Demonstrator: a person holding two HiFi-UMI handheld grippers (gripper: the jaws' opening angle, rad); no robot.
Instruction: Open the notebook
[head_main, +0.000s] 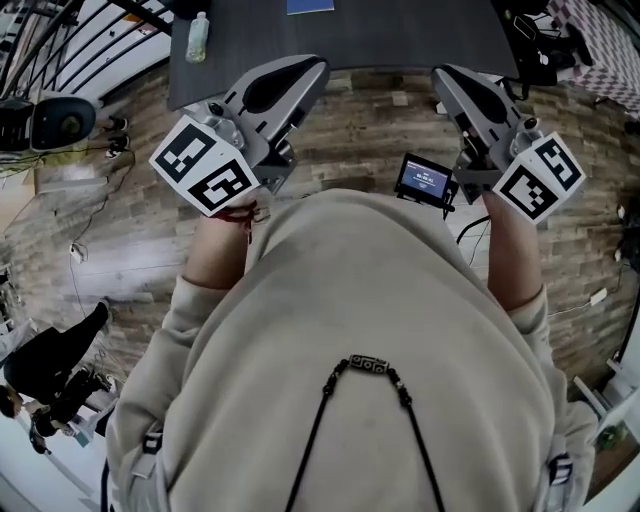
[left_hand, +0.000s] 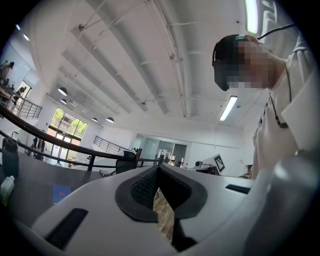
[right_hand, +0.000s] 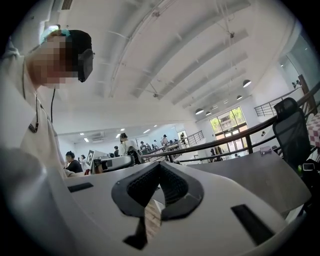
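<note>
In the head view, a person (head_main: 380, 330) in a pale top holds both grippers up, facing the dark desk (head_main: 400, 35). The left gripper (head_main: 310, 68) and the right gripper (head_main: 445, 75) both point at the desk, with their tips close to the desk's near edge. Below them is the wood floor (head_main: 370, 130) in front of the desk. The blue notebook (head_main: 310, 6) lies on the desk at its far side (only a bit of it shows, right at the top of the picture). A clear bottle (head_main: 198, 37) stands at the left end of the desk, well apart from the notebook. A small screen (head_main: 423, 180) sits near the right gripper, off the desk.

In the left gripper view, the left gripper (left_hand: 158, 167) has its two jaws closed tight at the tips, and it holds nothing. The desk (left_hand: 35, 180) is off to the left. The notebook (left_hand: 61, 193) lies flat on the desk. The clear bottle (left_hand: 7, 187) and a dark bottle (left_hand: 10, 155) stand at the desk's left end.

In the right gripper view, the right gripper (right_hand: 160, 165) is closed tight too, with nothing in it. The desk (right_hand: 260, 175) runs off to the right. A black chair (right_hand: 290, 127) stands at the desk's far end.
</note>
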